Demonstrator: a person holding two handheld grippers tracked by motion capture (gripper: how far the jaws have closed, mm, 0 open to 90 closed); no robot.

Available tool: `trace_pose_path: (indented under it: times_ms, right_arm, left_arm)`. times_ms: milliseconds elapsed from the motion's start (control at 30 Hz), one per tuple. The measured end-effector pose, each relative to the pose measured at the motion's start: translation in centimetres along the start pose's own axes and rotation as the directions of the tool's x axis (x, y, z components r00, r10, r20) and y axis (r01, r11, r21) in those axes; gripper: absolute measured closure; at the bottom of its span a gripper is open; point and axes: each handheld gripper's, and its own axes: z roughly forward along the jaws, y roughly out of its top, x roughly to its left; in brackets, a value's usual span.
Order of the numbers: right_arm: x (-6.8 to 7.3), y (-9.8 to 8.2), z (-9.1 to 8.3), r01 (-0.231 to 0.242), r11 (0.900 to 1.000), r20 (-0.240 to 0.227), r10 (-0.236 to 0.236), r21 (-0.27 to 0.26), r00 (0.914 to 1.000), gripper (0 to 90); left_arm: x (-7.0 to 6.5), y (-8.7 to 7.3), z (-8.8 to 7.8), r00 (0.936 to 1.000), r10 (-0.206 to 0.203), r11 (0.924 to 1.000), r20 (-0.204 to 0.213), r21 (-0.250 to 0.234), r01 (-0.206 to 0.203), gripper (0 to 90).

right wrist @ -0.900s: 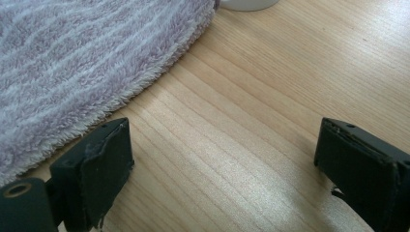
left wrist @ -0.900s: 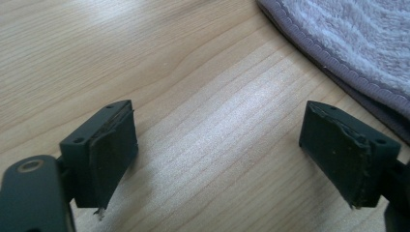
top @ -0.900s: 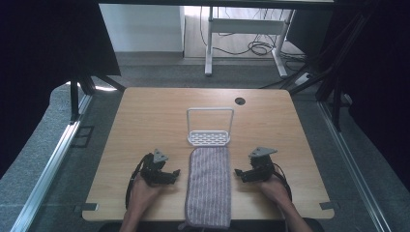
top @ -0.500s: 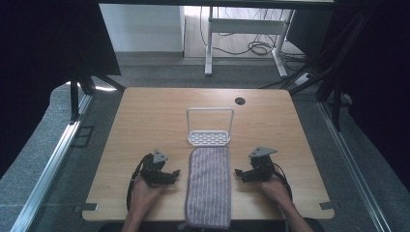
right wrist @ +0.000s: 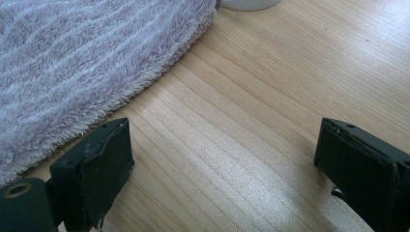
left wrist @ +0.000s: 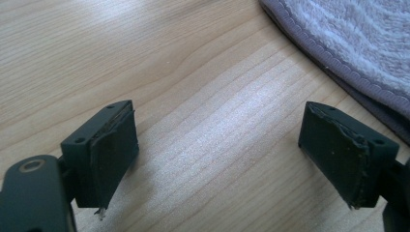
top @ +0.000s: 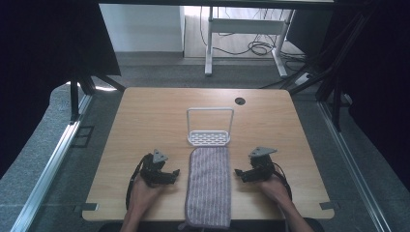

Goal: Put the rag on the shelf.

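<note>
Daylight falls from 12 o'clock; room sides dark. Surface (top: 159,121) evenly lit, soft sheen patches close up. High view slightly soft; close views sharp.

- Two bare forearms come in from the near edge of the wooden table (top: 145,125), one on each side of its middle.
- The left hand (top: 143,191) rests on the table near that edge, wrapped around the left gripper (top: 173,173), which points inward toward the table's middle.
- The left gripper's jaws stand wide apart just above the table, with nothing between them.
- The right hand (top: 271,186) rests on the table opposite, holding the right gripper (top: 239,172), which also points inward.
- The right gripper's jaws are spread wide over the table, with nothing between them.
- A black cable loops from each gripper back beside its wrist.
</note>
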Motion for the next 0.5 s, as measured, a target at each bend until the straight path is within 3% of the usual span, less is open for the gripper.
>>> trace_pose_path:
  times_ms: [333,500]
  right_arm:
    - [-0.32,0.37,-0.25,-0.006,1.0,0.0,0.006,0.024,1.0,13.7]
    - [-0.65,0.69,-0.54,-0.032,0.999,-0.019,0.033,0.035,0.9993,15.1]
  left_arm:
    - [0.06,-0.03,-0.06,0.9999,-0.013,0.9999,0.0,-0.006,0.013,14.4]
    - [0.13,0.51,-0.07,0.9999,-0.008,1.0,0.013,-0.002,0.008,16.7]
